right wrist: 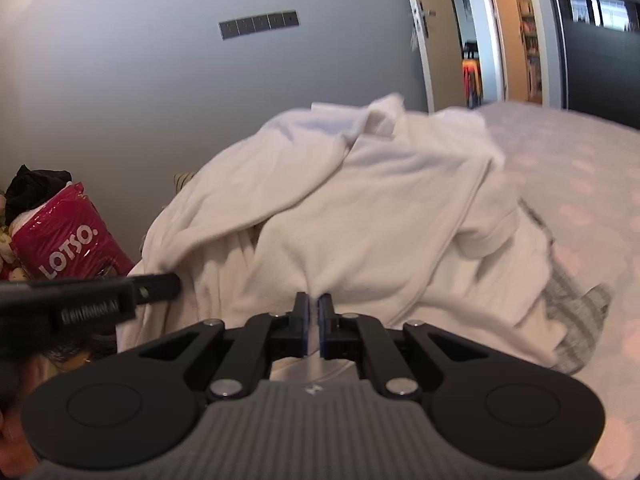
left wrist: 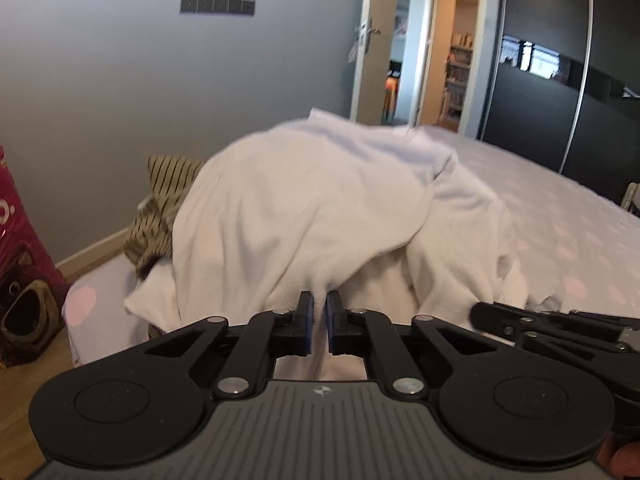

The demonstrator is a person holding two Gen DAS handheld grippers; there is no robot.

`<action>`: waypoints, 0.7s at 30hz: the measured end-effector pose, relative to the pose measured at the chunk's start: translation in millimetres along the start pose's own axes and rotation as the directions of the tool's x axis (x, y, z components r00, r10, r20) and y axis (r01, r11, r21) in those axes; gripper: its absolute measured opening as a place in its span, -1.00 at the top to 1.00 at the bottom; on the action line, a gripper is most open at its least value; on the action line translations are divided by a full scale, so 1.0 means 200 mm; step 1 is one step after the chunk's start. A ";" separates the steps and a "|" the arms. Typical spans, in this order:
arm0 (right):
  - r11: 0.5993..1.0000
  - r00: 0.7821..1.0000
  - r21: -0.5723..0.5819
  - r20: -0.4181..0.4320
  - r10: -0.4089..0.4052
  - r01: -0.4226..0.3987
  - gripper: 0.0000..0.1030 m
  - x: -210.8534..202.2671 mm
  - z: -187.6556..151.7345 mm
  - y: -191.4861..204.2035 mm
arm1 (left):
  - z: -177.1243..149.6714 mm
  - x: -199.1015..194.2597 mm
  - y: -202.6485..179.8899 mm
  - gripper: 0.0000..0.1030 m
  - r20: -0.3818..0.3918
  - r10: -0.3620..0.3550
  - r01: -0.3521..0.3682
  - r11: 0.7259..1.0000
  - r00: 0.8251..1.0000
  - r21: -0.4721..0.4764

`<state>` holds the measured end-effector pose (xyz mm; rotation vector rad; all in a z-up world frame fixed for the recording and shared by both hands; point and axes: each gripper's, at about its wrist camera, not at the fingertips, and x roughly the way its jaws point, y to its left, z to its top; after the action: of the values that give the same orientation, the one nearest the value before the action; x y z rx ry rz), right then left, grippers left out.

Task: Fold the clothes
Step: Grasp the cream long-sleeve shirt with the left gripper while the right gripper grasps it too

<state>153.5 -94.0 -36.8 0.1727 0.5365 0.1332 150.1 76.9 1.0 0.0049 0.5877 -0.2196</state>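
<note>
White fleece-like cloth, a rumpled garment (left wrist: 304,200), lies heaped on the near corner of a bed (left wrist: 560,216) whose pale cover carries faint pink dots. The left tool (left wrist: 319,300) is clenched on a pinch of this white garment: its blue-padded fingers (left wrist: 306,320) stand almost together with a ridge of cloth drawn up between them. The right tool (right wrist: 313,300) is likewise clenched on a fold of the same garment (right wrist: 360,208), the fabric puckering toward its tips. The two tools lie side by side, the right one entering the left wrist view at lower right (left wrist: 552,328) and the left one crossing the right wrist view at lower left (right wrist: 100,292).

Beside the garment, toward the grey wall (left wrist: 120,80), a brown striped cloth (left wrist: 160,208) lies crumpled on the bed's edge. A grey striped piece (right wrist: 576,320) shows from under the garment's right side; what it is cannot be told, as the view is blurred there. A red bag (right wrist: 68,236) marked LOTSO stands on the wooden floor (left wrist: 24,400) by the wall. An open door (left wrist: 372,40) and a dark wardrobe (left wrist: 560,80) stand beyond the bed.
</note>
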 end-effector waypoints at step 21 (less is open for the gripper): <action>0.820 0.765 -0.011 0.369 -0.528 0.572 0.91 -1.35 0.22 -0.59 | 0.38 -0.74 -0.94 0.93 0.166 -0.453 0.387 0.865 0.876 0.320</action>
<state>-43.3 -260.9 111.5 -0.0911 0.1993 -0.4417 34.1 -82.2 156.6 0.1212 0.3080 -0.7243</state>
